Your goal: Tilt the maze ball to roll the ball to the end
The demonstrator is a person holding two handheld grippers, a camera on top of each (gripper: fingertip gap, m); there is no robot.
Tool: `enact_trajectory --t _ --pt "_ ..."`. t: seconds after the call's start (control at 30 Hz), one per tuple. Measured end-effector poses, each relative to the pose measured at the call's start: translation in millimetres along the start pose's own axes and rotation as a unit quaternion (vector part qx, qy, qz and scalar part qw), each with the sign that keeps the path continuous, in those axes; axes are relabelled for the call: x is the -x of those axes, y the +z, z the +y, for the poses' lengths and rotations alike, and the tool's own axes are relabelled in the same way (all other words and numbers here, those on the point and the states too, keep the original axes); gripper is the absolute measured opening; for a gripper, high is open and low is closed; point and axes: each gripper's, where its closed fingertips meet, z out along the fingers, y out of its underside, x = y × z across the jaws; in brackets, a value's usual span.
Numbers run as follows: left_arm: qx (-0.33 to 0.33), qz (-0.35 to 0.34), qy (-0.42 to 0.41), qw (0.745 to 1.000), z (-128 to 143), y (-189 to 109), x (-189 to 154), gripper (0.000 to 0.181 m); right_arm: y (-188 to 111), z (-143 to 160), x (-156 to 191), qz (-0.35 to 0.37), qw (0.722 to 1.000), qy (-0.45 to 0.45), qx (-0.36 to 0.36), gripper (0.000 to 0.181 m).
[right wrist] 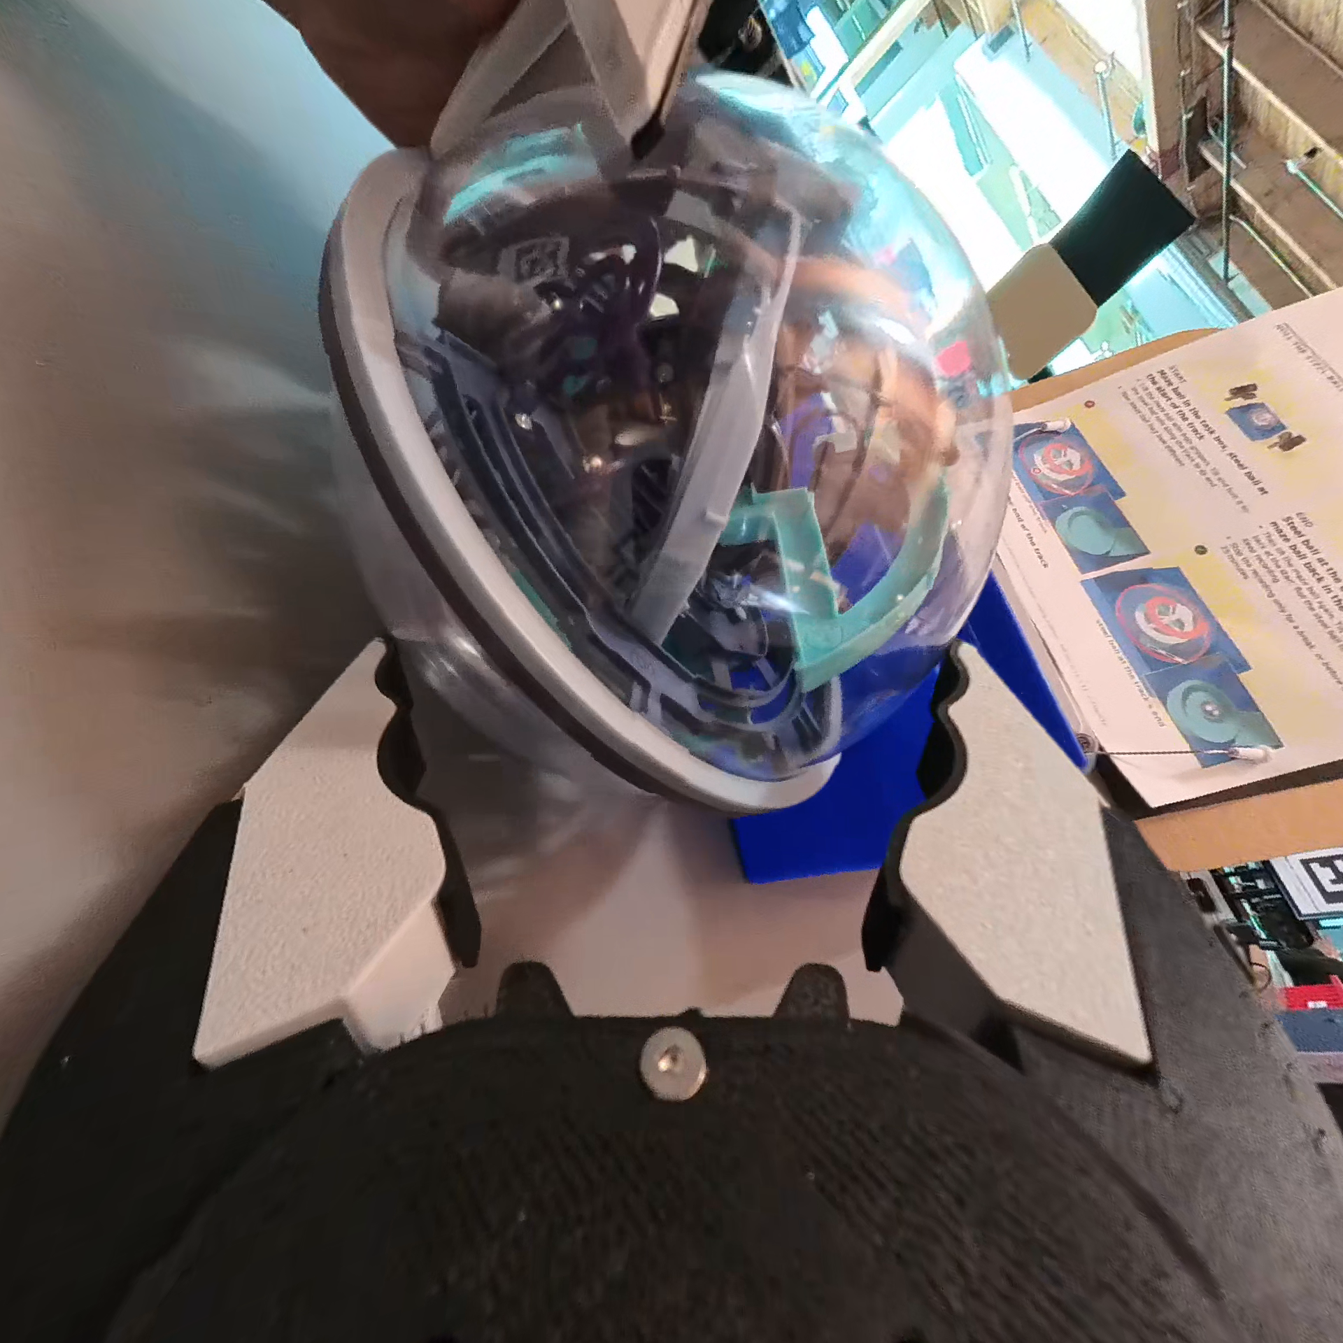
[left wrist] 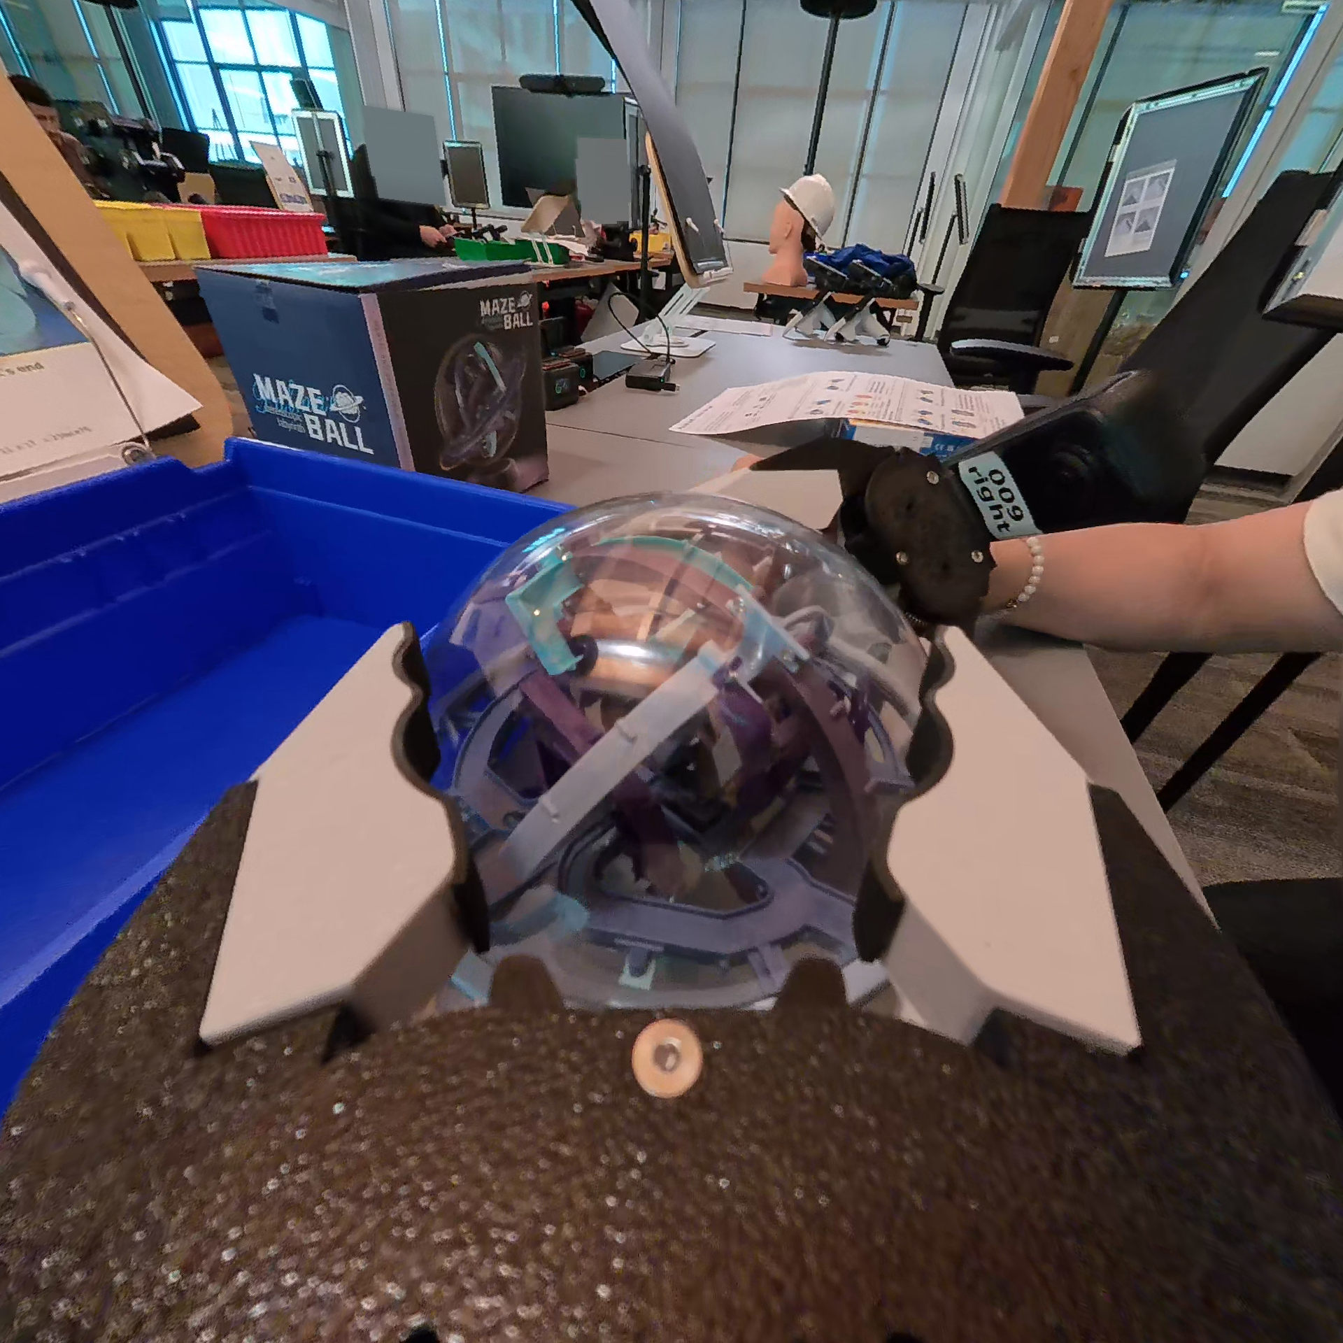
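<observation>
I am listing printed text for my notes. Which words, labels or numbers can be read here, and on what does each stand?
I do not copy writing out; these things bear it.
Dark blue box: large print on two faces.
Pale label on the right tool: short print.
Instruction sheet on cardboard: headings legible, small lines blurred.
Leaflet on the grey table: too small to read.

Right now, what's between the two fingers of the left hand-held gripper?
The clear maze ball fills the gap between the left hand-held gripper's fingers; the left wrist view shows it.
</observation>
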Motion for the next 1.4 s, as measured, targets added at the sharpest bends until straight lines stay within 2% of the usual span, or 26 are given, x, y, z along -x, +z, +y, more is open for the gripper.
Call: enact_trajectory --t 0.27,0.77,0.87,0.97,1.03,1.1,1.2,1.27,1.3,1.33,1.4 --pt "0.001 0.019 -0.055 0.998 -2 -6 4 0.123 -1 -10 5 -0.001 0.997 0.071 -0.024 0.138" --pt "0.002 0.003 0.005 1.0 -6 -10 2 0.114 -7 -11 4 0.011 0.998 0.061 -0.024 0.127" --pt "0.005 0.013 0.008 1.0 -6 -13 0 0.113 -12 -9 9 -0.018 0.999 0.026 -0.026 0.129" --pt "0.002 0.018 0.003 1.0 -6 -14 1 0.113 -14 0 14 -0.06 0.997 -0.046 0.008 0.138" --pt "-0.001 0.02 0.003 1.0 -6 -15 1 0.113 -18 -6 12 -0.094 0.993 -0.075 0.009 0.142" --pt "-0.001 0.02 0.005 1.0 -6 -14 0 0.113 -24 -23 9 -0.147 0.988 -0.046 -0.014 0.142" --pt "-0.006 0.014 0.007 1.0 -6 -13 2 0.113 -29 -54 -11 -0.201 0.977 0.016 -0.064 0.124" --pt "-0.008 0.017 0.007 1.0 -6 -13 1 0.113 -21 -64 -29 -0.209 0.974 0.033 -0.081 0.127" --pt "-0.008 0.017 0.007 1.0 -6 -13 1 0.113 -13 -60 -30 -0.225 0.972 0.029 -0.066 0.131" --pt "-0.008 0.017 0.007 1.0 -6 -14 1 0.113 -5 -56 -28 -0.244 0.968 0.032 -0.051 0.141" --pt "-0.009 0.018 0.005 1.0 -6 -14 1 0.114 4 -59 -15 -0.299 0.952 0.051 -0.047 0.139"
